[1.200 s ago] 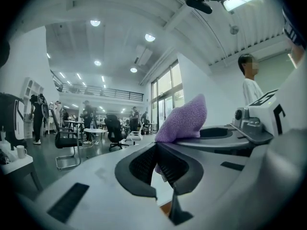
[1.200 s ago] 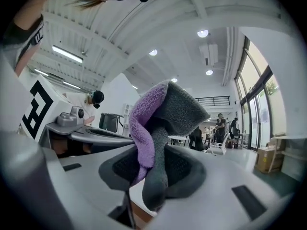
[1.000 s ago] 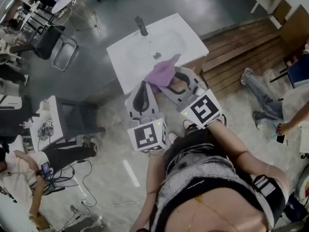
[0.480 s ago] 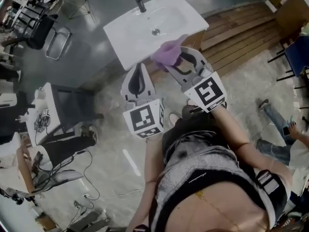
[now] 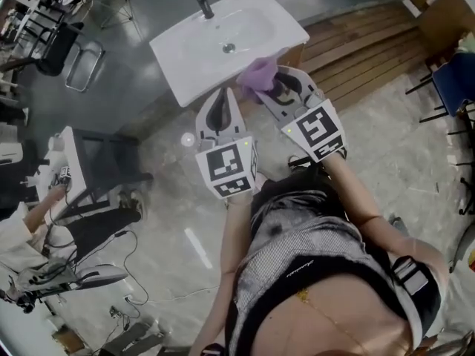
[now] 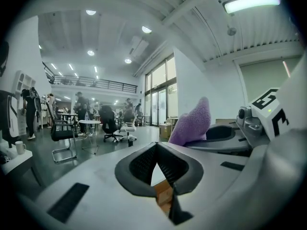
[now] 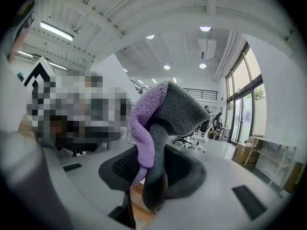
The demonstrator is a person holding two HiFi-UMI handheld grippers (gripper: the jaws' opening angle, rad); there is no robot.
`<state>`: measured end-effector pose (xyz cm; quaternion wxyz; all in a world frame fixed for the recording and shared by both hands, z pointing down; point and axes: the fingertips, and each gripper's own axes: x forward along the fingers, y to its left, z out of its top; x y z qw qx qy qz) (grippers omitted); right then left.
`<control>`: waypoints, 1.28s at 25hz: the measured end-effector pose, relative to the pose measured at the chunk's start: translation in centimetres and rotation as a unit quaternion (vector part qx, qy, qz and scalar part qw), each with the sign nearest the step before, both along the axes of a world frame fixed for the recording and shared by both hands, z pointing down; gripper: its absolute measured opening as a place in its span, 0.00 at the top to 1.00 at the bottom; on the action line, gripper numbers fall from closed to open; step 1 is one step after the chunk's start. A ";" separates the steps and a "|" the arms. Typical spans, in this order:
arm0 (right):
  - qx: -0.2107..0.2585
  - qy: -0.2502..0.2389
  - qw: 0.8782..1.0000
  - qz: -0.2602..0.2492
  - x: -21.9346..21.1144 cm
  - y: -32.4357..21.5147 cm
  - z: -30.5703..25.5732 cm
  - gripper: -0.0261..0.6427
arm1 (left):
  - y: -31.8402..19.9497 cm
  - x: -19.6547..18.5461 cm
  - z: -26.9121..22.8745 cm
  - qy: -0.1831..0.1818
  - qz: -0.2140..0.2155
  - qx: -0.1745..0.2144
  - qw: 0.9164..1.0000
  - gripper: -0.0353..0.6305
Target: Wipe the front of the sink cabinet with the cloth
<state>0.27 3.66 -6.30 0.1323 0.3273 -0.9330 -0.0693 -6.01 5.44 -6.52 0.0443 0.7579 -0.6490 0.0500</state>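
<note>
The right gripper (image 5: 269, 89) pinches the purple cloth (image 5: 258, 71) against the white sink's (image 5: 174, 58) front edge. The left gripper (image 5: 221, 99), jaws pressed together and empty, hangs just beside it.

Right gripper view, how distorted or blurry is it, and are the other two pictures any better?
Right gripper view: heavy fisheye with black corners; the cloth sits so close to the lens that it looms large and soft-edged. Left gripper view: same fisheye curve, and the ceiling light blows out to white. Head view: evenly lit and fairly sharp, the sink bright white.
</note>
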 end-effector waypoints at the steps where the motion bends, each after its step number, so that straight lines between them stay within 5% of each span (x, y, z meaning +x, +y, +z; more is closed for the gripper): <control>1: -0.001 0.001 1.000 -0.004 0.3 -0.1 0.0 0.69 | -0.2 0.4 -0.1 0.000 -0.003 0.000 1.000 0.94; 13: -0.005 -0.005 0.999 -0.048 4.3 -1.8 -0.3 0.69 | -2.0 5.6 -0.2 -0.006 -0.037 -0.005 0.999 0.94; 32: -0.017 -0.022 0.998 -0.064 6.4 -2.0 -0.3 0.70 | -1.9 7.7 0.0 -0.022 -0.058 -0.003 0.998 0.94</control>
